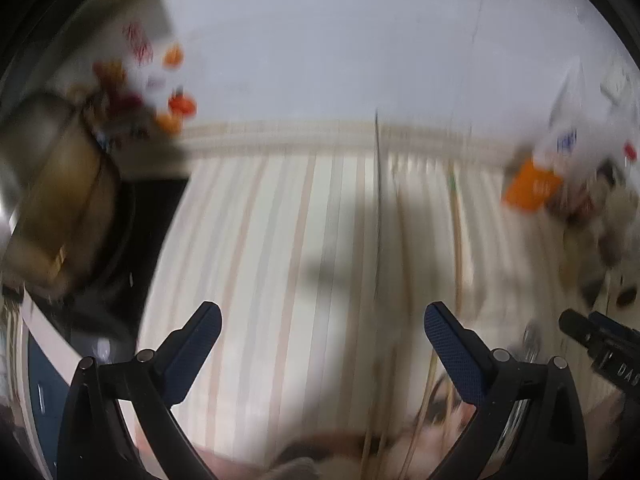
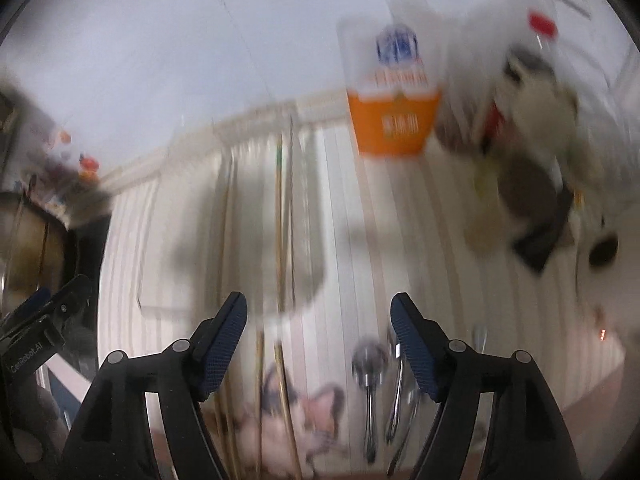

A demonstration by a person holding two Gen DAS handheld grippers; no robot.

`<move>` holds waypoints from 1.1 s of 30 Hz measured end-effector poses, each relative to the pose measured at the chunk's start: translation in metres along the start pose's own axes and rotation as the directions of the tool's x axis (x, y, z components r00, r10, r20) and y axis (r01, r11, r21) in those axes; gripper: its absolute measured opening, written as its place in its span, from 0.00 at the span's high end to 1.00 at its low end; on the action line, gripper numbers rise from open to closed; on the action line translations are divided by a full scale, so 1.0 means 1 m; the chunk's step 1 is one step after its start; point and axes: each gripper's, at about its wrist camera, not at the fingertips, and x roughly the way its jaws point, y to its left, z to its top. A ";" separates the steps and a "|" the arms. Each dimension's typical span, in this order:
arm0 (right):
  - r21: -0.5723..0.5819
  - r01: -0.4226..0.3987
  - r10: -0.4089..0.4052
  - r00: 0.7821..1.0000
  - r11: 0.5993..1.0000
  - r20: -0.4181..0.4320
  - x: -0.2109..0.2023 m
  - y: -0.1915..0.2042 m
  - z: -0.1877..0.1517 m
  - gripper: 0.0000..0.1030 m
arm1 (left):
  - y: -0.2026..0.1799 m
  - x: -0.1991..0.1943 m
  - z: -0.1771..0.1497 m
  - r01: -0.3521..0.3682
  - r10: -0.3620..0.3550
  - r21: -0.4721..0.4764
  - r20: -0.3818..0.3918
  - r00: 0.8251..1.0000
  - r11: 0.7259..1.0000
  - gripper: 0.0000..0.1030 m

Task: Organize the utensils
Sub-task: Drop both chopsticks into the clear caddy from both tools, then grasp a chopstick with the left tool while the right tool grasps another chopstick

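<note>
- Holding nothing, your left tongs (image 1: 322,320) and right tongs (image 2: 319,312) both stand wide.
- Metal spoons (image 2: 382,376) lie just beside the right fingers, chopsticks (image 2: 280,360) to their left, on the striped tabletop (image 2: 360,240).
- Farther, an orange carton (image 2: 394,112) stands, blurred.

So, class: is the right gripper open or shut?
Open. In the right wrist view, the right gripper has its fingers spread wide, striped cloth visible between them, and nothing gripped.

Striped cloth (image 2: 352,216) lies open centrally; chopsticks (image 2: 280,240) and spoons (image 2: 370,364) obstruct nearer.
</note>
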 end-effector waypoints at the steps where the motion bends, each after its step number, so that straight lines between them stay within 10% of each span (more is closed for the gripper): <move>1: 0.003 -0.003 0.003 1.000 1.000 -0.021 0.006 -0.002 -0.012 0.43 | 0.002 0.010 -0.018 0.008 -0.008 -0.001 -0.045 0.999 1.000 0.00; 6: 0.033 -0.023 0.028 0.986 0.999 -0.165 0.051 -0.009 -0.074 0.73 | 0.000 0.064 -0.087 0.105 -0.103 -0.006 -0.261 0.960 0.994 0.15; 9: 0.043 -0.029 0.038 0.976 0.999 -0.215 0.070 -0.008 -0.094 0.73 | -0.014 0.089 -0.110 0.155 -0.142 0.010 -0.336 0.931 0.988 0.37; 11: 0.030 -0.027 0.034 0.972 0.999 -0.233 0.079 -0.004 -0.103 0.73 | -0.023 0.101 -0.120 0.160 -0.135 0.038 -0.368 0.920 0.986 0.71; 14: 0.003 -0.032 0.032 0.968 0.999 -0.250 0.087 0.005 -0.112 0.73 | -0.023 0.100 -0.122 0.175 -0.151 0.040 -0.346 0.926 0.984 0.94; 20: -0.087 -0.006 -0.015 0.970 0.996 -0.244 0.100 0.030 -0.129 0.72 | -0.005 0.099 -0.125 0.192 -0.183 -0.009 -0.343 0.921 0.981 0.96; 24: -0.148 0.070 -0.105 0.964 0.987 -0.246 0.099 0.033 -0.138 0.94 | 0.014 0.096 -0.133 0.160 -0.154 -0.009 -0.346 0.926 0.987 0.96; 33: -0.129 0.110 -0.142 0.951 0.986 -0.275 0.086 -0.001 -0.154 0.94 | 0.021 0.093 -0.136 0.145 -0.129 0.022 -0.334 0.934 0.989 0.95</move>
